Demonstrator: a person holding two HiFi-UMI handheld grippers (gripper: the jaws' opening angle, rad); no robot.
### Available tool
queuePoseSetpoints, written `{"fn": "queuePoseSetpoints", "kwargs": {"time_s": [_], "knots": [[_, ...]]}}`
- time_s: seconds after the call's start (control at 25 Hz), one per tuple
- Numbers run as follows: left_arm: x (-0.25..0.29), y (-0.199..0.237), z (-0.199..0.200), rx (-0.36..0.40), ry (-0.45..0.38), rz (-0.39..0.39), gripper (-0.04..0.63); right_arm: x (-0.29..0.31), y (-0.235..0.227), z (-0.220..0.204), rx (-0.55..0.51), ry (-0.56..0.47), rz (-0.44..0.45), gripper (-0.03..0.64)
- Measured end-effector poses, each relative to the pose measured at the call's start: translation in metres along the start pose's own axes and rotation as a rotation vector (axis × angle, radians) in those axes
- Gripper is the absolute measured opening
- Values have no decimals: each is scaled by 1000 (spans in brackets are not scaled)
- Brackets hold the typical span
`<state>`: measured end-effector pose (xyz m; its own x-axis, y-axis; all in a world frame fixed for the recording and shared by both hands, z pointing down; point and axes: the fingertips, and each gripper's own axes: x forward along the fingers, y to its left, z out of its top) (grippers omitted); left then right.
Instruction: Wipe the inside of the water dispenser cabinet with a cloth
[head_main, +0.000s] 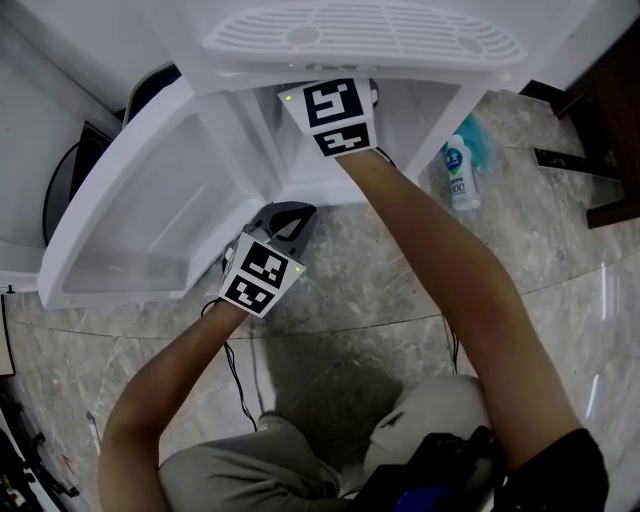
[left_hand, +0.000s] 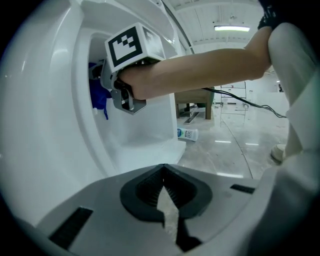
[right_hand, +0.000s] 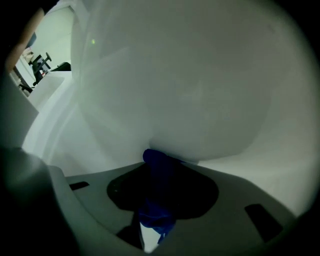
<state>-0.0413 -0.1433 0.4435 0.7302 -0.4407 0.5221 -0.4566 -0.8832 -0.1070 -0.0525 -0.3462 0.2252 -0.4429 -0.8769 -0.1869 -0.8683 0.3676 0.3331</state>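
Note:
The white water dispenser cabinet (head_main: 300, 150) stands open on the floor, its door (head_main: 140, 200) swung out to the left. My right gripper (right_hand: 159, 167) is shut on a blue cloth (right_hand: 156, 162) and reaches inside, pressing the cloth against the white inner wall (right_hand: 190, 90). In the head view only its marker cube (head_main: 335, 115) shows under the dispenser's top. The left gripper view shows the cloth (left_hand: 97, 95) bunched in front of that gripper, inside the cabinet. My left gripper (left_hand: 164, 189) is shut and empty, held low in front of the cabinet opening (head_main: 288, 215).
A white bottle with a teal cap (head_main: 460, 172) lies on the marble floor right of the dispenser. The grated drip tray (head_main: 365, 35) overhangs the opening. Dark furniture legs (head_main: 590, 170) stand at the far right. Cables (head_main: 240, 380) trail over the floor.

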Motion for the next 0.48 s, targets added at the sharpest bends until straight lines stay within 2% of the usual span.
{"fn": "queuePoseSetpoints", "kwargs": {"time_s": [0.32,0.48], "knots": [[6,7,-4,-29,-9,10,6,-39,22,20,44,-69,0,120],[8,3,-6,-25,-4,-4,6,-19,12,10,-26,-48,-16,120]]}}
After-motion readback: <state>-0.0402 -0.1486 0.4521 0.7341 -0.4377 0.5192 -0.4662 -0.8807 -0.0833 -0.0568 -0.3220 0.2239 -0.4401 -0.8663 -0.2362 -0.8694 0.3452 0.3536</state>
